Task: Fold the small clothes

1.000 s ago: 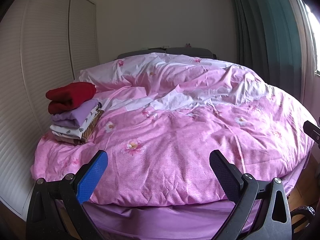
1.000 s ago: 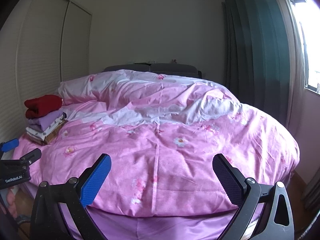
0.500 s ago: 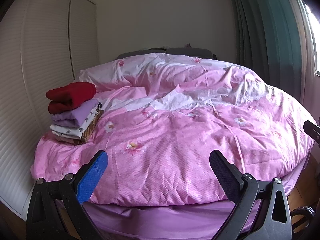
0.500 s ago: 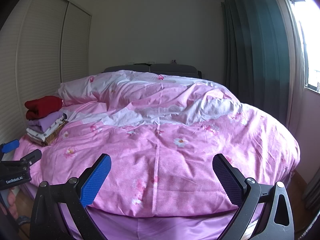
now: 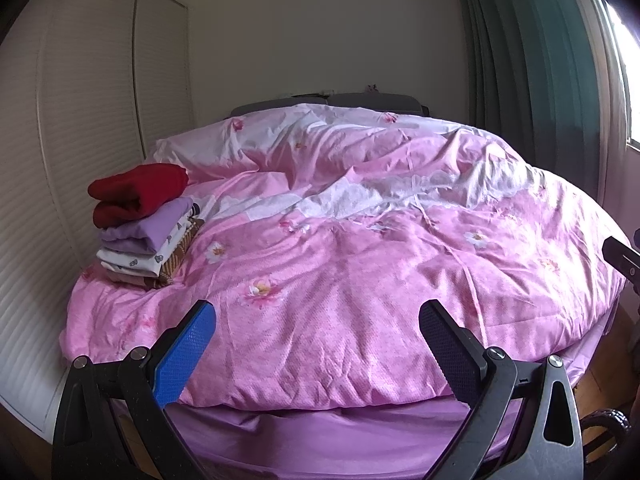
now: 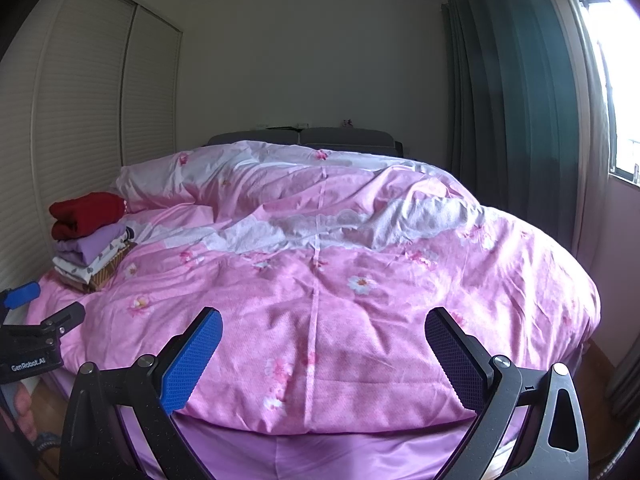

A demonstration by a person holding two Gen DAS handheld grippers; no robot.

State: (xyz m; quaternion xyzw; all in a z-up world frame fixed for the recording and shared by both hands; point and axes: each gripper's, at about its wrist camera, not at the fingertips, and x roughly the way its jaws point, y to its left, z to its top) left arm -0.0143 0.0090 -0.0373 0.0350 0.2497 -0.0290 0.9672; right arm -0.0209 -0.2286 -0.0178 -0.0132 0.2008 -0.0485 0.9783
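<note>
A stack of folded small clothes (image 5: 140, 232) lies on the bed's left side: a red piece on top, then lilac, white patterned and brown ones. It also shows in the right wrist view (image 6: 86, 240). My left gripper (image 5: 316, 316) is open and empty, in front of the bed's foot edge. My right gripper (image 6: 322, 322) is open and empty too, also before the foot edge. The left gripper shows at the left edge of the right wrist view (image 6: 28, 320). No loose garment is in view.
A pink flowered duvet (image 5: 360, 260) covers the bed over a purple sheet (image 5: 320, 432). A white slatted wardrobe (image 5: 60, 160) stands close on the left. Dark green curtains (image 6: 512, 120) and a window are on the right. A grey headboard (image 6: 304, 138) is at the back.
The right wrist view has risen slightly. Both grippers stay open and nothing on the bed has moved.
</note>
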